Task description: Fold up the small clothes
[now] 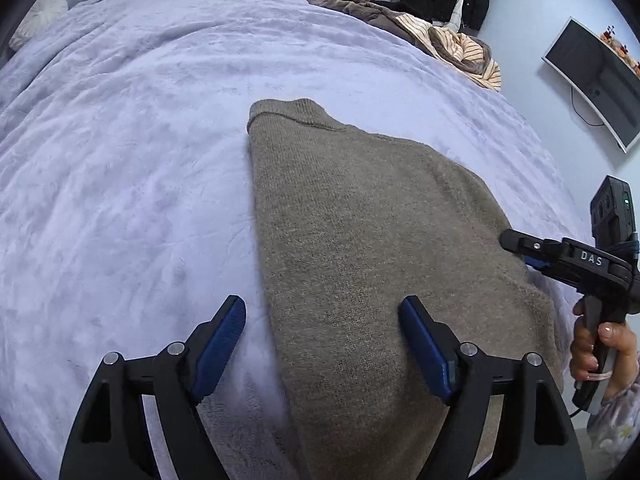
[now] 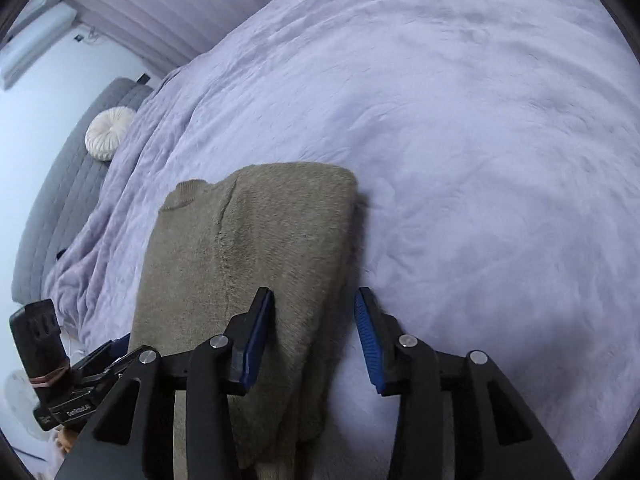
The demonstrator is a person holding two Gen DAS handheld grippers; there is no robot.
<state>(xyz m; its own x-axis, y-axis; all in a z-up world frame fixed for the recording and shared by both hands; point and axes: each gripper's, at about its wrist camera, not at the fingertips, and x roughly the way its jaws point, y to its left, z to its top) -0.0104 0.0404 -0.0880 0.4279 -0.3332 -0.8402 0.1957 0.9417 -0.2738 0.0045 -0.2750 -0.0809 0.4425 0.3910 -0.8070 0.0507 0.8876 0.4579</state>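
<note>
Both grippers, left (image 1: 322, 344) and right (image 2: 314, 340), are hovering open and empty over the half-folded taupe knit sweater (image 1: 376, 248) lying on the lilac fleece blanket (image 1: 140, 160), risking snagging only one layer.

Lilac fleece bedspread (image 1: 140, 140) over bed; grey padded headboard (image 2: 60, 200), round white cushion (image 2: 109, 133), wall-mounted monitor (image 1: 592, 76), pale curtains (image 2: 168, 4).

My right gripper (image 2: 314, 320) hangs open over the right edge of the folded taupe sweater (image 2: 248, 248) lying on the lavender blanket (image 2: 460, 140).
</note>
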